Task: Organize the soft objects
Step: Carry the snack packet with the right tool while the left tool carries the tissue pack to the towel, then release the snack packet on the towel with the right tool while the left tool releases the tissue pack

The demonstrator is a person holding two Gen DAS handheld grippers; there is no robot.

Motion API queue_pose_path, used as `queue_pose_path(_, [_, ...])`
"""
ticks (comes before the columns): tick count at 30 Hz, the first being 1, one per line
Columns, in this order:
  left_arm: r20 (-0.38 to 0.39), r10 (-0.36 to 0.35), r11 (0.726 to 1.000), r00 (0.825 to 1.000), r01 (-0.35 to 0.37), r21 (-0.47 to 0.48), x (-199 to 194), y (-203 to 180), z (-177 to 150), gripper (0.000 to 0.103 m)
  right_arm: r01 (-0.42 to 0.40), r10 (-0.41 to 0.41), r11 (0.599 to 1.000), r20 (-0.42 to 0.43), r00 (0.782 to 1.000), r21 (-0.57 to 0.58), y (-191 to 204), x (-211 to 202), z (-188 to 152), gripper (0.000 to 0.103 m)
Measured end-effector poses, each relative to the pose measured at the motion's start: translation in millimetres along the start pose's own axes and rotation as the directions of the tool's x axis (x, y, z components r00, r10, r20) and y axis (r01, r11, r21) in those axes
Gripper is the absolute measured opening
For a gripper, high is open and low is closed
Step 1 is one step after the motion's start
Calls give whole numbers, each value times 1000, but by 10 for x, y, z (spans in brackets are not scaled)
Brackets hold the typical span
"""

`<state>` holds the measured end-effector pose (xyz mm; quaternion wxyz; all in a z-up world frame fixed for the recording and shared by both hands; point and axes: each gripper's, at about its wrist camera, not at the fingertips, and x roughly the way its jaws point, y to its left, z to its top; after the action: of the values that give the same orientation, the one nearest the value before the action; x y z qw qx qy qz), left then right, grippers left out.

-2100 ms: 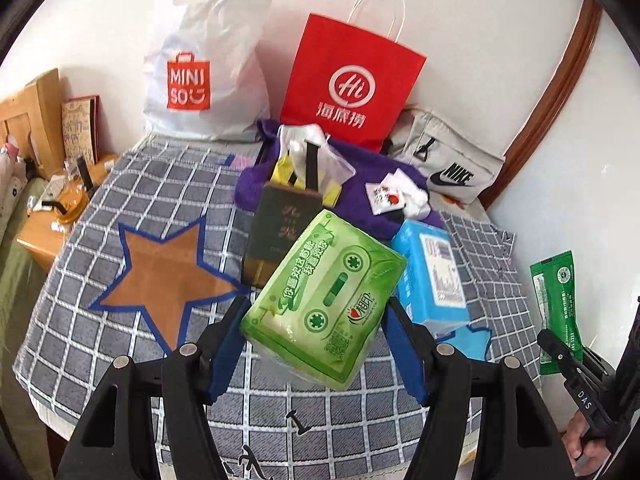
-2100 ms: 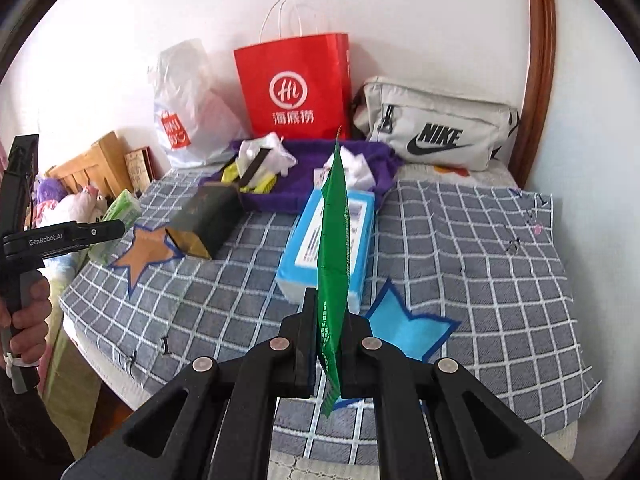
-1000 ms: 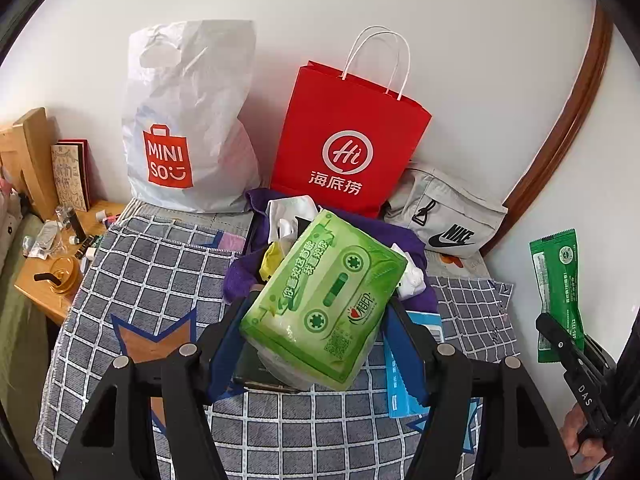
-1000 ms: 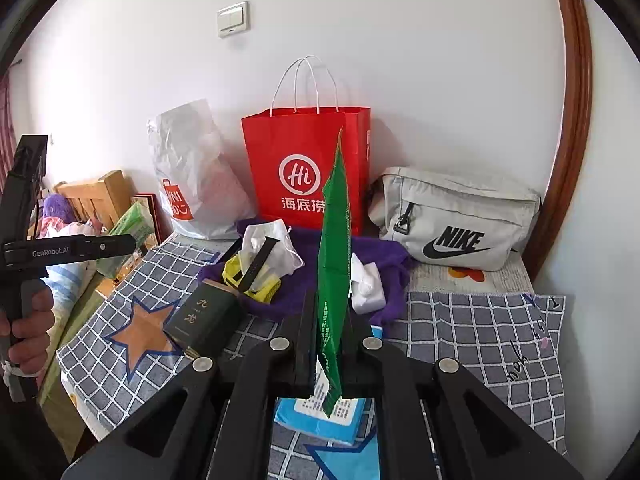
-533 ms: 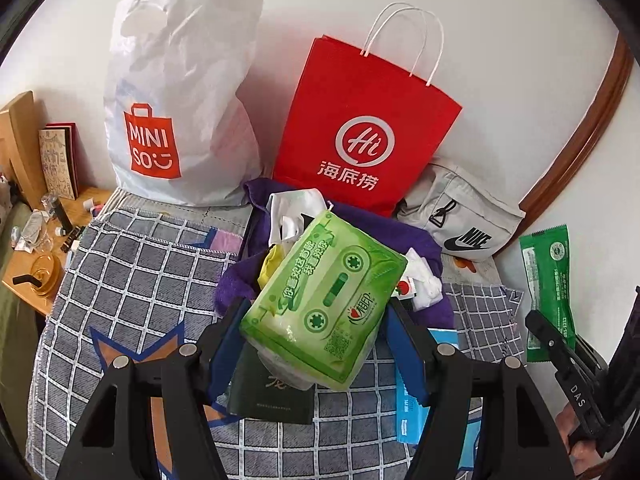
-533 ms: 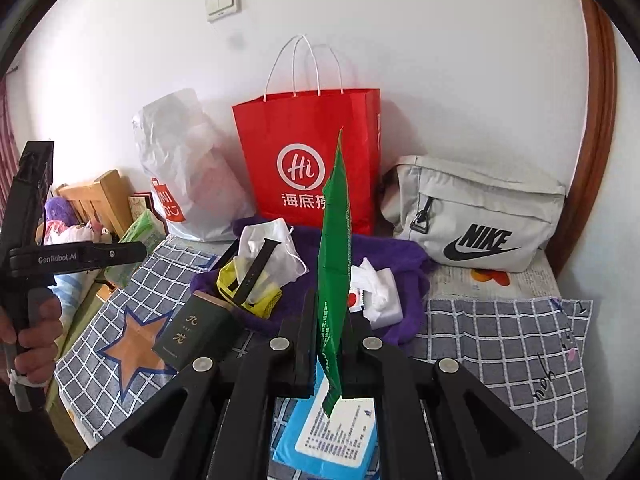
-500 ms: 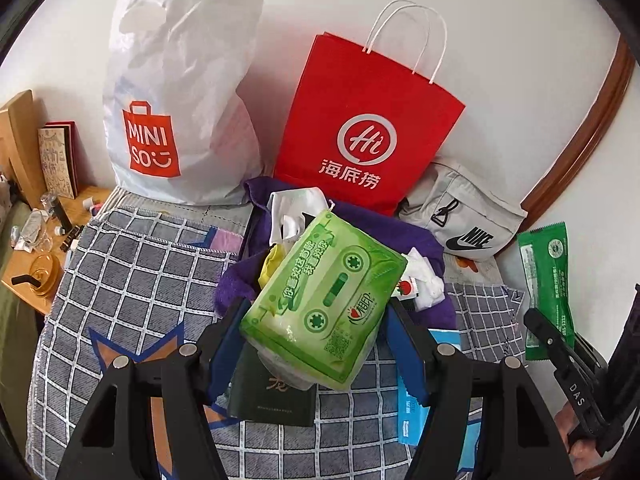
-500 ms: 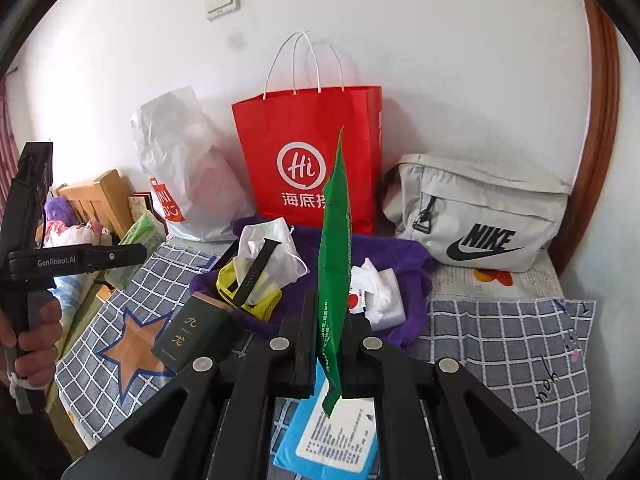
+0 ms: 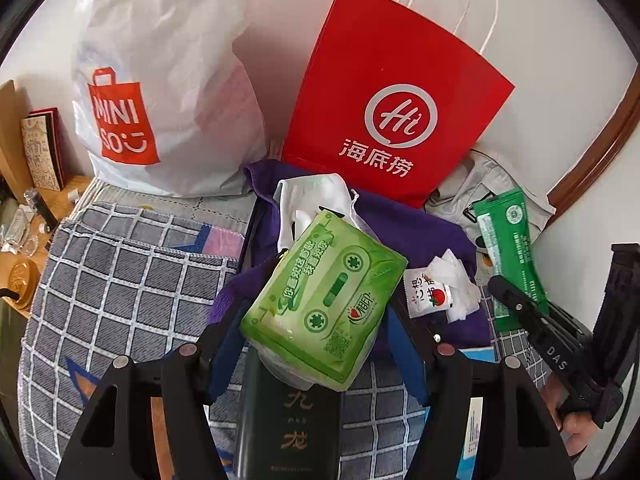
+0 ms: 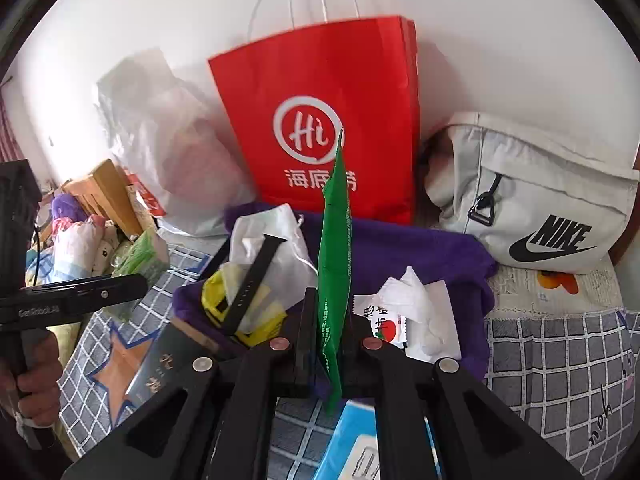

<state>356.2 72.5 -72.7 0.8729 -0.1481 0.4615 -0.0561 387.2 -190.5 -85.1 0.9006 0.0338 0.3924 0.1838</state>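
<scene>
**Both grippers loaded above the bed**

The checked blanket (image 9: 120, 280) covers the bed. At its far edge, against the wall, stand a white plastic bag (image 9: 168, 80) and a red paper bag (image 9: 392, 100), with a purple towel (image 10: 420, 256) before them. The left gripper (image 9: 316, 320) is clamped on a green tissue pack (image 9: 324, 300); the right gripper (image 10: 328, 336) pinches a green sachet (image 10: 334, 264) edge-on, above the towel.

The left gripper (image 9: 320, 312) holds a green tissue pack (image 9: 324, 300) tilted between its blue-padded jaws, above a dark box (image 9: 288, 432) lying on a grey checked blanket (image 9: 120, 272). Behind it a purple cloth (image 9: 420, 232) carries small white packets (image 9: 440, 288). A red paper bag (image 9: 392, 100) and a white plastic bag (image 9: 160, 80) stand against the wall. At the right edge, the right gripper (image 9: 516, 300) pinches a green sachet (image 9: 508, 248).
</scene>
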Motion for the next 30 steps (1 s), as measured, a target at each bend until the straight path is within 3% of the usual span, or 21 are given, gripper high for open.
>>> queue_pose_path(11, [-68,-23,1000,997,24,10,588,-208,216,65,-32,40,998,-131,991,59,-249,633,-86,9])
queue_pose_path(14, [-76,-14,999,997,17,43,717,-331,278,65,-9,20,998,-165,986,65,-296,773,-124,9])
queue_pose_path(20, [-92,-40,998,995,44,50,920,-452,338,65,-6,13,999,-160,987,43,-278,821,-155,9])
queue_pose_path(30, [-138,0,996,990,12,88,1265,-503,311,65,11,-5,1000,-207,978,26,-350,958,-168,9])
